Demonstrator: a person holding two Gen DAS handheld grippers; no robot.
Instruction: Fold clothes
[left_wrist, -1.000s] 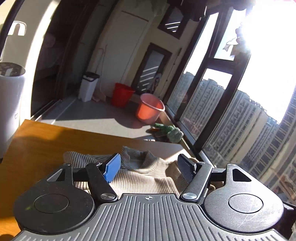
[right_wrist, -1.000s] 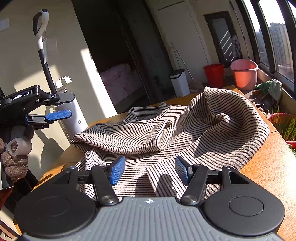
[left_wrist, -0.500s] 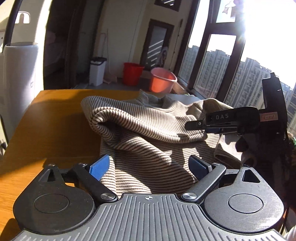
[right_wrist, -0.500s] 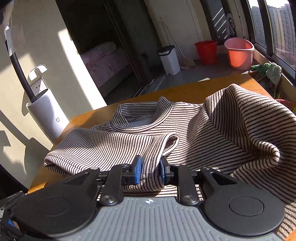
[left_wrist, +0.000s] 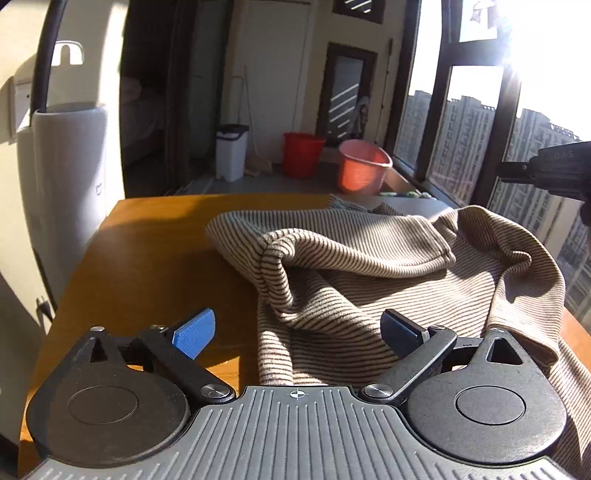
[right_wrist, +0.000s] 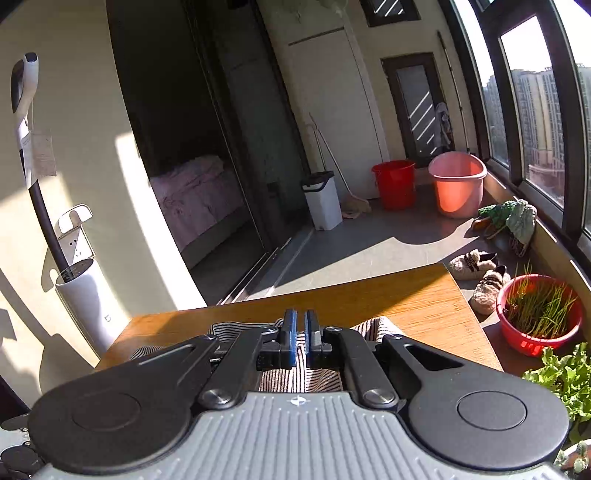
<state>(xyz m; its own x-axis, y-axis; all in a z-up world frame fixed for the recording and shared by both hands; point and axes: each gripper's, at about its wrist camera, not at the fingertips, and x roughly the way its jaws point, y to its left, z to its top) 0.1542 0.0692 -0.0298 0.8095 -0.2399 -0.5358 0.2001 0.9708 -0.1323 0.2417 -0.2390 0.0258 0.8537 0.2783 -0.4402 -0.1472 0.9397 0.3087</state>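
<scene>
A beige, dark-striped knit shirt lies bunched on the wooden table, one layer folded over toward the left. My left gripper hovers low over the shirt's near left edge. Its jaws are opening wide, and cloth lies between the blue fingers without being pressed. My right gripper is shut on a pinch of the striped shirt, which hangs under it above the table. The right gripper also shows as a dark shape high at the right edge of the left wrist view.
A white vacuum stand stands left of the table. On the floor beyond are a white bin, a red bucket and a pink bucket. A red pot of grass and slippers sit by the windows at right.
The right gripper closed on the shirt's cloth and lifted it up and away. The left gripper opened wide and sank toward the shirt's near left edge.
</scene>
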